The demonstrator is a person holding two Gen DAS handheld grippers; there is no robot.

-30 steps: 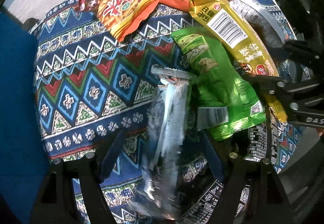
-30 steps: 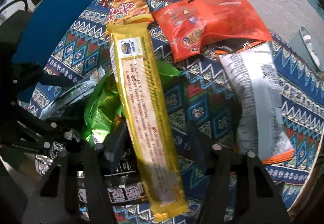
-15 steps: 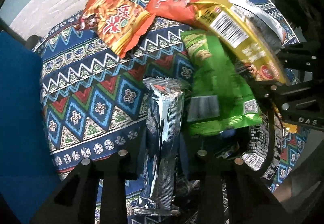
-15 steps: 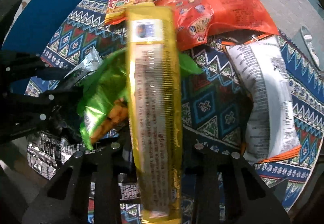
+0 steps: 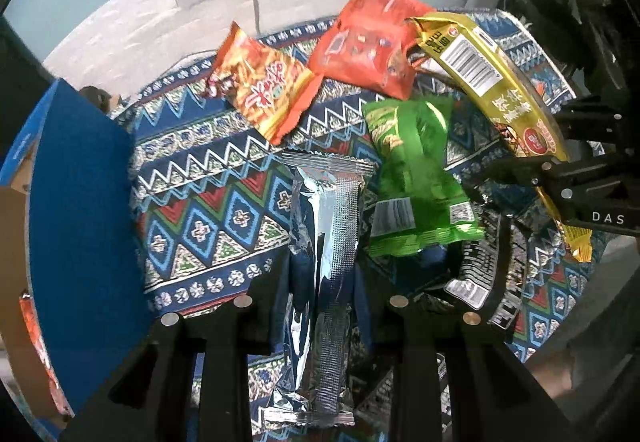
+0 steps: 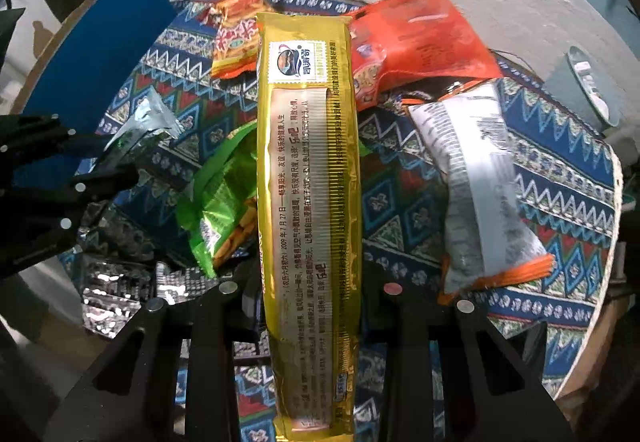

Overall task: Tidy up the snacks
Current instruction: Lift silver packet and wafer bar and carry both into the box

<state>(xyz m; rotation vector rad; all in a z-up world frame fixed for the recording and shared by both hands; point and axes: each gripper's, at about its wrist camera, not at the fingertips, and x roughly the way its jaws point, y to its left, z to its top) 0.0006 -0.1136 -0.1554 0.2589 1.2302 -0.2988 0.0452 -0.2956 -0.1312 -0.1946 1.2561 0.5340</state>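
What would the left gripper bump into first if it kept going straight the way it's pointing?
Probably the patterned tablecloth. The left gripper points steeply down, shut on a silver packet whose far end would likely touch first. The green bag lies just beside that line; depth is hard to judge.

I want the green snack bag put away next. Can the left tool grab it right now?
Probably not yet. The left tool is already shut on the long silver packet, so it has no free grip. The green bag lies close beside it on the patterned cloth, uncovered on top, so reaching looks easy once the packet is dropped.
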